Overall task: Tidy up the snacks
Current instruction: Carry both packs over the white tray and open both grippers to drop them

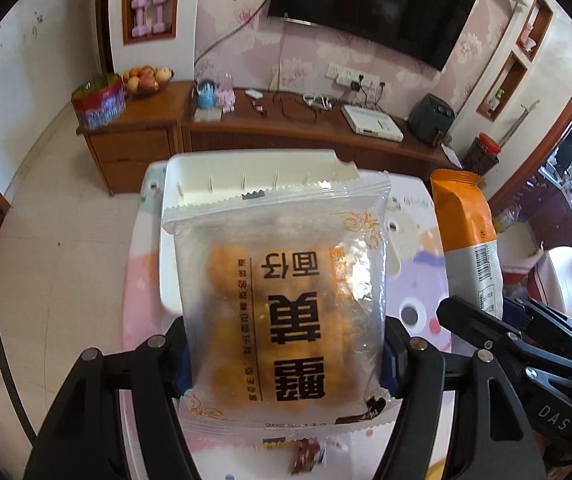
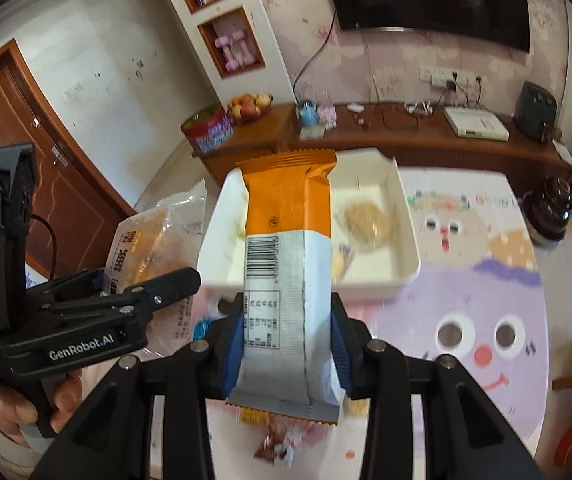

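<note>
Left gripper (image 1: 283, 354): pads pinch a flat, frosted plastic bread packet (image 1: 281, 300), held above the table (image 1: 414, 280). Right gripper (image 2: 286, 344): clamps a slim orange-and-white foil bar (image 2: 288, 264). White rectangular plastic tray (image 2: 402, 216), far table edge; only the right view shows a biscuit pack (image 2: 368, 222) inside.

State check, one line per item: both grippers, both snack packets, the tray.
left gripper: shut on the frosted pastry packet
frosted pastry packet: sealed, held in the air
right gripper: shut on the orange-and-white packet
orange-and-white packet: sealed, held in the air
white tray: on the table, holds a few snacks
</note>
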Demonstrator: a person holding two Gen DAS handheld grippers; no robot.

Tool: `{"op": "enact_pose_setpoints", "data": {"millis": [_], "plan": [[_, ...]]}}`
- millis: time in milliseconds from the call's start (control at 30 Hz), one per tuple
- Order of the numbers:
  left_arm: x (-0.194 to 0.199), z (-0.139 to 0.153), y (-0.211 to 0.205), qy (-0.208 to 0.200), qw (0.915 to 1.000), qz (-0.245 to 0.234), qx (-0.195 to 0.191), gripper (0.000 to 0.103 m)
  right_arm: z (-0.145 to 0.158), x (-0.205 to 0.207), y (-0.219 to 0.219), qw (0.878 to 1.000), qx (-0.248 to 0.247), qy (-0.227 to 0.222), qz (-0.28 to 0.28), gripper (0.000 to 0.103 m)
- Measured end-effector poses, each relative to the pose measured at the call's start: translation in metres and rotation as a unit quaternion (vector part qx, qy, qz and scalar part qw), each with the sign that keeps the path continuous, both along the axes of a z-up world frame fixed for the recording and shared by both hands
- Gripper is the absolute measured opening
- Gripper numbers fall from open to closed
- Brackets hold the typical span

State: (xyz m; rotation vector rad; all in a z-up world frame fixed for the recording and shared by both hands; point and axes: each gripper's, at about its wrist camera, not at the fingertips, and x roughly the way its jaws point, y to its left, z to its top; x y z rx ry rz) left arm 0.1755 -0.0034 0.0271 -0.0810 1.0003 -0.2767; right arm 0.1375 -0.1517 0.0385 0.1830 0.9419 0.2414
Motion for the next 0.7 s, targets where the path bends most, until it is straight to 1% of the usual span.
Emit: {"op": "enact_pose_setpoints", "data": {"millis": [133,300,467,700], "plan": [[0.023,0.007,-0.006,-0.017,0.9998,0.009,0.009,0.068,0.007,0.023,-0.008,1.000,0.010,-0.010,-0.006,0.038],[0.053,0.005,-0.016,-0.025,0.9991,0.027,0.021,0.069,0.011,0.051,-0.016,1.000,0.021,-0.014,-0.012,0.038],[0.076,-0.004,-0.025,-0.023,0.9985,0.041,0.030,0.069,0.011,0.076,-0.021,0.999,0.028,-0.018,-0.014,0.038],[0.101,-0.027,-0.037,-0.007,0.9976,0.052,0.046,0.069,-0.003,0.109,-0.023,0.999,0.035,-0.003,-0.015,0.038]]}}
